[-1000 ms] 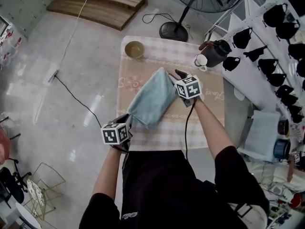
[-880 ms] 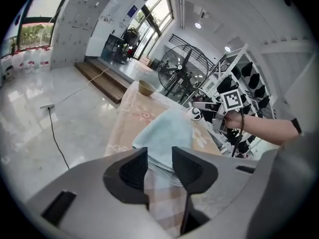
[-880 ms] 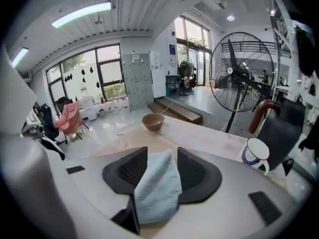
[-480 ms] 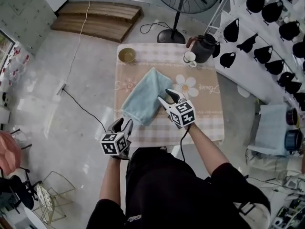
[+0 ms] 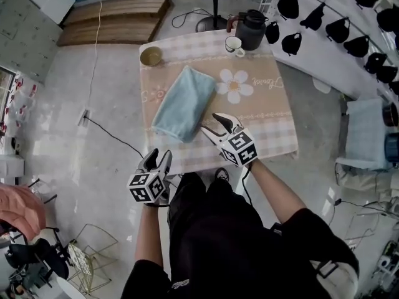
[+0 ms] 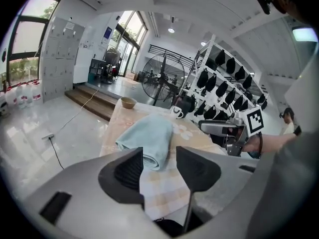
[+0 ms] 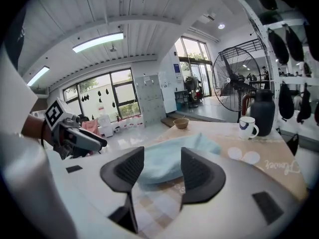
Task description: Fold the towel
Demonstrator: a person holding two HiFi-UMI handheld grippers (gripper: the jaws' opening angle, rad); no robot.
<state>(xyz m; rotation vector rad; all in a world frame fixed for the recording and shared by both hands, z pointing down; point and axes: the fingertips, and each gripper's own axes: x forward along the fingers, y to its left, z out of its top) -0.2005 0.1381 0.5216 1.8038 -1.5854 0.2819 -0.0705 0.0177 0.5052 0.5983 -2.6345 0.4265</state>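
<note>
The light blue towel [image 5: 184, 103] lies folded in a long strip on the checked table [image 5: 268, 114], left of its middle. My left gripper [image 5: 157, 157] hangs off the table's near edge, short of the towel's near end. Its jaws are opening with nothing between them. My right gripper [image 5: 215, 122] hovers over the near part of the table, just right of the towel. Its jaws are opening too and hold nothing. The left gripper view looks between the left gripper [image 6: 159, 171] jaws at the towel [image 6: 149, 138]. In the right gripper view the towel [image 7: 169, 158] lies beyond the right gripper [image 7: 163, 171].
A small bowl [image 5: 150, 56] stands at the far left corner of the table. A white mug [image 5: 234, 44] and a dark kettle [image 5: 251, 28] stand at the far edge. A rack of black items [image 5: 324, 23] runs along the right. A fan base [image 5: 212, 23] and wooden platform [image 5: 115, 18] lie beyond.
Both grippers have let go of the towel and drawn back toward the person, jaws wider. The towel now lies flat and folded on the table.
</note>
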